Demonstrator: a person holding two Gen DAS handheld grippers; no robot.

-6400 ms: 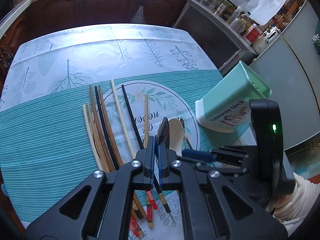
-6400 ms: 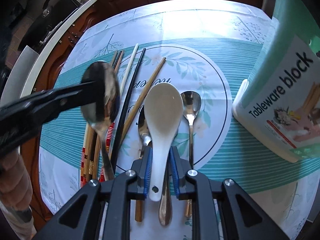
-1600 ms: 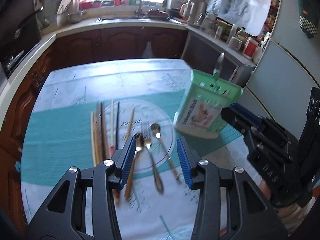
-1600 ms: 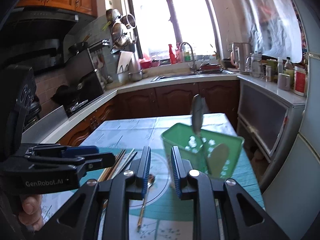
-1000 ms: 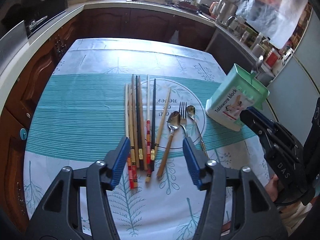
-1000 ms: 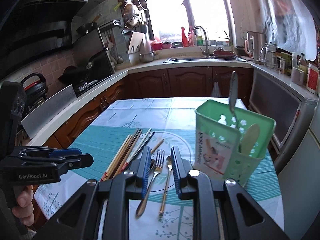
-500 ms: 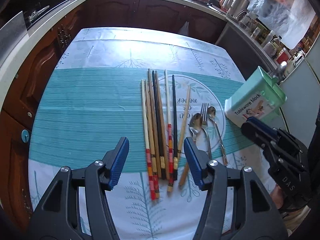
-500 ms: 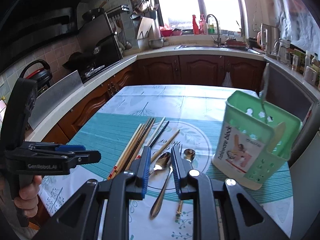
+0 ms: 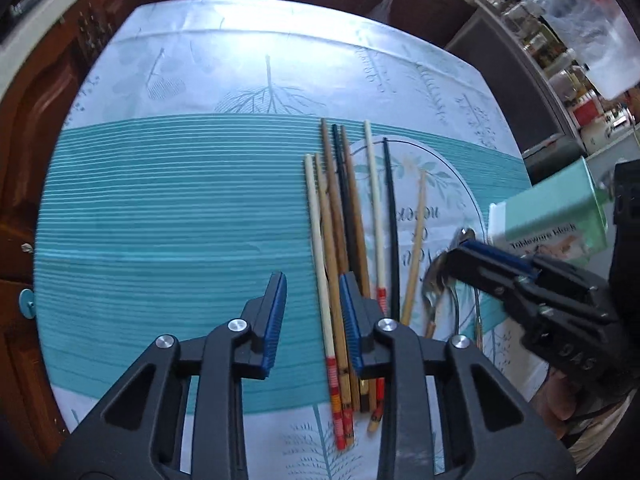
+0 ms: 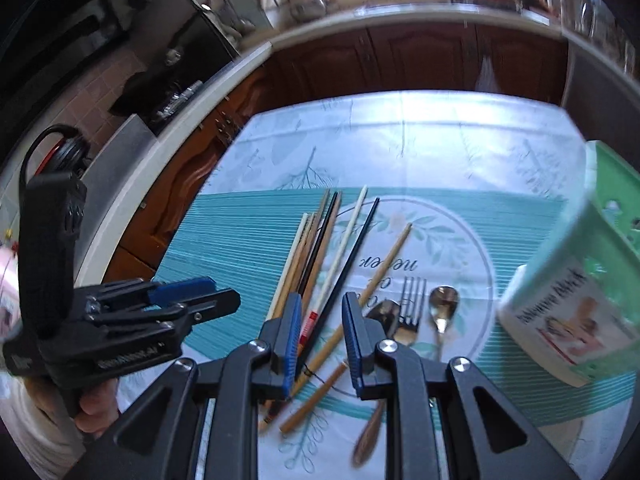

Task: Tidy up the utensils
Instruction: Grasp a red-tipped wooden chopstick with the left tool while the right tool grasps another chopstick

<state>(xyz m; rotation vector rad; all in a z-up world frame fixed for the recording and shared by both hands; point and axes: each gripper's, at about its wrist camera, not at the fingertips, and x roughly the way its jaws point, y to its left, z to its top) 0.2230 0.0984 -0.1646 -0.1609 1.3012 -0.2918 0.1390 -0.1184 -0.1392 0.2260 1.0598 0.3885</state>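
Both grippers are over the table with their jaws apart and nothing held. The left gripper (image 9: 313,322) hangs low above the near ends of the chopsticks (image 9: 344,240), with the two leftmost sticks showing in the gap between its blue pads. The right gripper (image 10: 319,338) is spread too, and through its gap a black chopstick and a pale one can be seen, though it sits above them rather than touching as far as anyone could tell.

The chopsticks lie in a loose bundle on the teal striped cloth (image 9: 168,216), roughly side by side, tips pointing away from the person. One light wooden stick (image 10: 372,284) lies apart from the rest, angled across the round printed design.

To the right of the sticks, in the right wrist view, are a spoon (image 10: 382,318), a fork (image 10: 412,300) and a smaller spoon (image 10: 442,306), close together, handles toward the camera. The fork and the first spoon look like they overlap at the neck.

The green holder (image 10: 576,304) stands at the right edge of the cloth, well apart from the chopsticks and just beside the small spoon. It's blurry in both views, so what's inside can't be made out.
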